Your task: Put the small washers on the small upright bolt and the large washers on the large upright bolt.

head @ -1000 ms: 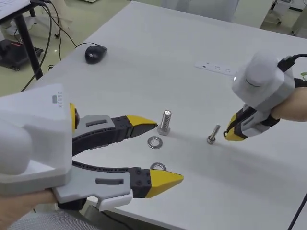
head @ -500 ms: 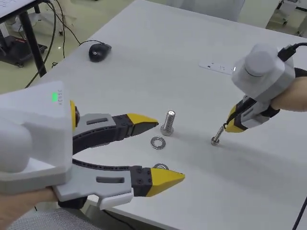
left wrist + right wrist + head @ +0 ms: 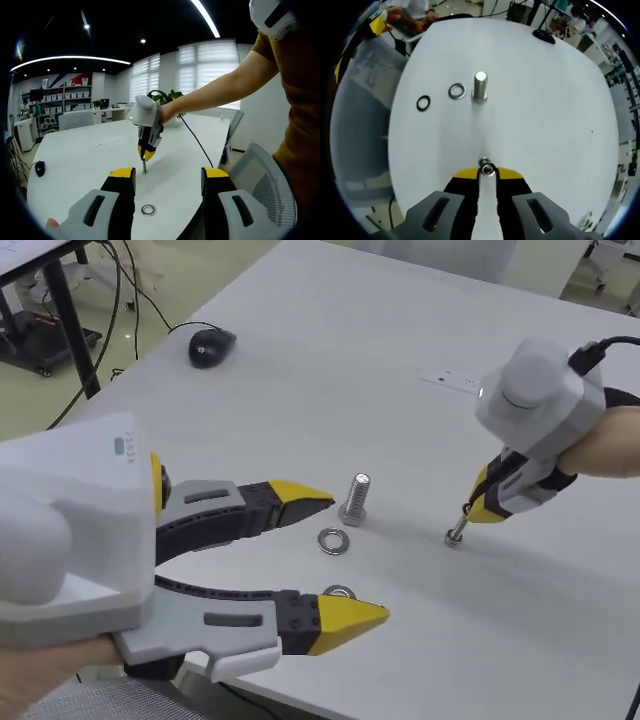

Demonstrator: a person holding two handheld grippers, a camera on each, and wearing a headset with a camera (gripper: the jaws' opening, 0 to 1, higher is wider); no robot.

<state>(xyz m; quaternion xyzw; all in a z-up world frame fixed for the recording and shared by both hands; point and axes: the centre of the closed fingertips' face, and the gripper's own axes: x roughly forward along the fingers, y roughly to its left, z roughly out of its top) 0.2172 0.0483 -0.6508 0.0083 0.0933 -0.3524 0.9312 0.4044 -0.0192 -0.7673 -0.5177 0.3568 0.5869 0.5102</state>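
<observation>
The large bolt [image 3: 355, 498] [image 3: 480, 85] stands upright mid-table. A silver washer [image 3: 333, 540] [image 3: 457, 91] lies just in front of it. A second washer [image 3: 338, 592] [image 3: 423, 103] peeks out behind my left gripper's lower jaw. My left gripper [image 3: 340, 558] [image 3: 169, 175] hovers open around these, holding nothing. The small bolt [image 3: 457, 530] [image 3: 144, 167] stands to the right. My right gripper [image 3: 485, 510] [image 3: 487, 172] is right at its top, tips pinched on a small washer [image 3: 486, 169].
A black mouse [image 3: 212, 343] [image 3: 543, 36] lies at the far left of the white table [image 3: 330, 390]. A white label strip [image 3: 450, 380] lies at the back right. The table's front edge runs just below my left gripper.
My right gripper has come down and left onto the top of the small bolt, which now stands less tilted. The left gripper has stayed put.
</observation>
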